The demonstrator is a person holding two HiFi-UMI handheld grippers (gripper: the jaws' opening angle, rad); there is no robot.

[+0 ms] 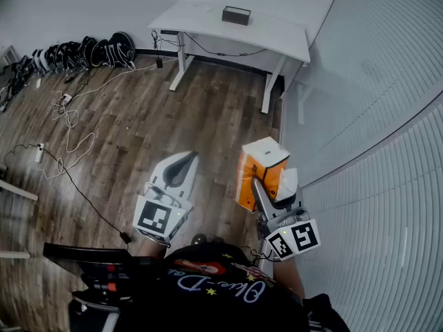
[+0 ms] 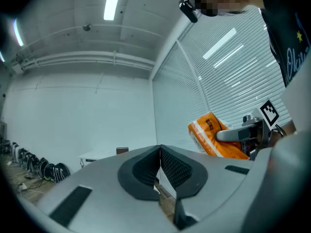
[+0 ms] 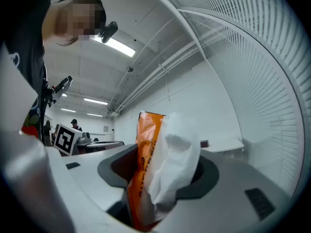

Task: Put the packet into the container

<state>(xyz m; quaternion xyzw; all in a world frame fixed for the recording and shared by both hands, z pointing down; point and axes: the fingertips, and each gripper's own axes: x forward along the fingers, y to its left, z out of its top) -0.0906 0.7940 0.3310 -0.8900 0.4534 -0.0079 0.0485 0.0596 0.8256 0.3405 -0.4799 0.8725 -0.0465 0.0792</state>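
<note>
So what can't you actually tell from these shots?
- The container: none shows in any view, so where it stands cannot be told.
- The packet print: in the right gripper view the jaws holding it cover its lower end; in the head view it is too small to read.
- The dark box on the desk: head view, too small to identify.

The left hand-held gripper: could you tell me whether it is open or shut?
Shut. The left hand-held gripper shows its jaws pressed together in its own view, with nothing between them.
</note>
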